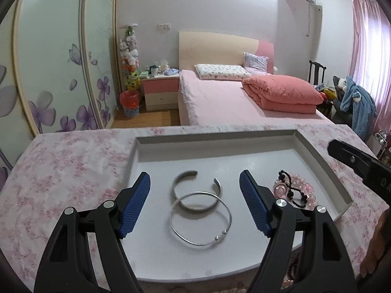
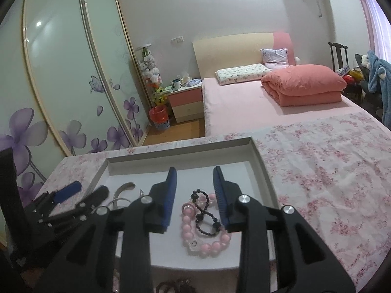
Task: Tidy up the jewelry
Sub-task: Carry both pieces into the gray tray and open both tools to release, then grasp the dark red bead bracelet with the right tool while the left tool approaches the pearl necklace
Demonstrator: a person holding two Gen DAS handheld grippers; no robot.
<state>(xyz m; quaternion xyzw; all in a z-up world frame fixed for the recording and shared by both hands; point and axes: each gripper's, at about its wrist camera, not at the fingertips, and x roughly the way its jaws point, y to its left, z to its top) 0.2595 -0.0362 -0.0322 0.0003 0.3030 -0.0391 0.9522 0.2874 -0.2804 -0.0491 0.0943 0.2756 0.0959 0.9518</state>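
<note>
A shallow white tray [image 1: 220,136] lies on a pink floral cloth. In it lie a silver open cuff [image 1: 195,190], a thin silver bangle [image 1: 200,218] overlapping it, a pink bead bracelet [image 2: 207,240] and a black bead bracelet [image 2: 205,213] across it. My left gripper [image 1: 195,180] is open and empty, its blue pads either side of the silver pieces, above them. My right gripper [image 2: 195,174] is open and empty, hovering over the bead bracelets [image 1: 295,190]. The right gripper also shows at the left wrist view's right edge [image 1: 352,158].
The tray sits on a cloth-covered table [image 2: 317,161] with a bed [image 1: 220,97] behind it. A wardrobe with purple flowers [image 2: 73,85] stands at the left. Dark beads [image 2: 171,284] lie at the near edge, below the tray.
</note>
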